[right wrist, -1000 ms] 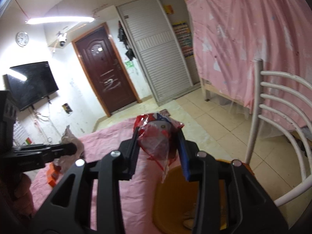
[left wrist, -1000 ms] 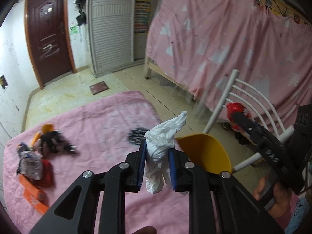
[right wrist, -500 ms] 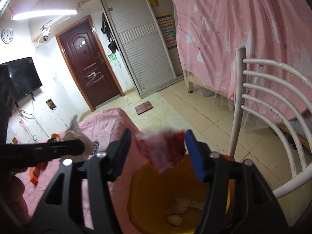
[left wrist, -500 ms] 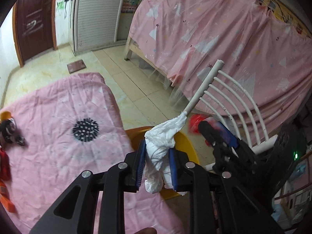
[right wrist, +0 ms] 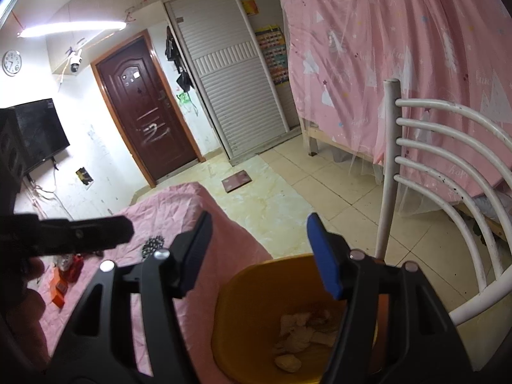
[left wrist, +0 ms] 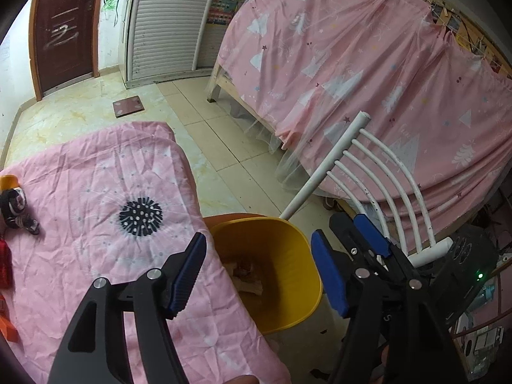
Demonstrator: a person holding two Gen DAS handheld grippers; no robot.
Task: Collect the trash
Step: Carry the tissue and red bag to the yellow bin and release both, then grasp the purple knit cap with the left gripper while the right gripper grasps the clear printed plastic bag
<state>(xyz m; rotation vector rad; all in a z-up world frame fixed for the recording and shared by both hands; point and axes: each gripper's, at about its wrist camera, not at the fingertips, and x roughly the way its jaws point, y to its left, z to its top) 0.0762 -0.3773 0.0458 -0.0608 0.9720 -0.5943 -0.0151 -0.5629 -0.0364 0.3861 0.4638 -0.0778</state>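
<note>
Pink, creased cloth covered the tabletop (left wrist: 96,192) that filled the near left of both views, with a black spiky print on it. Over its right edge the left gripper (left wrist: 259,275) hung with its jaws spread apart and nothing between them; they had just been opening, and the white crumpled tissue held a second ago was gone from between them. Directly below stood the yellow bin (left wrist: 288,307) on the floor, tight against the tabletop's edge, with crumpled trash (left wrist: 246,275) lying in its bottom. The right gripper (right wrist: 259,256) was also over the bin (right wrist: 230,320), its jaws parted and empty after just opening; the red wrapper it had carried was no longer between them. In the right wrist view pale wads of trash (right wrist: 300,329) lay heaped in the bin, though which piece was which could not be told. In the left wrist view the right gripper (left wrist: 348,246) reached in from the right, beside the bin's rim. Just behind the bin rose a white chair (left wrist: 377,172) with curved slats. On the tabletop's far left lay a few more small items (left wrist: 14,204), red, orange and black. Farther off were pale floor tiles, a pink curtain (left wrist: 368,64) draped over a bed frame, a white shutter cupboard (left wrist: 166,22) and a dark brown door (right wrist: 144,108).
</note>
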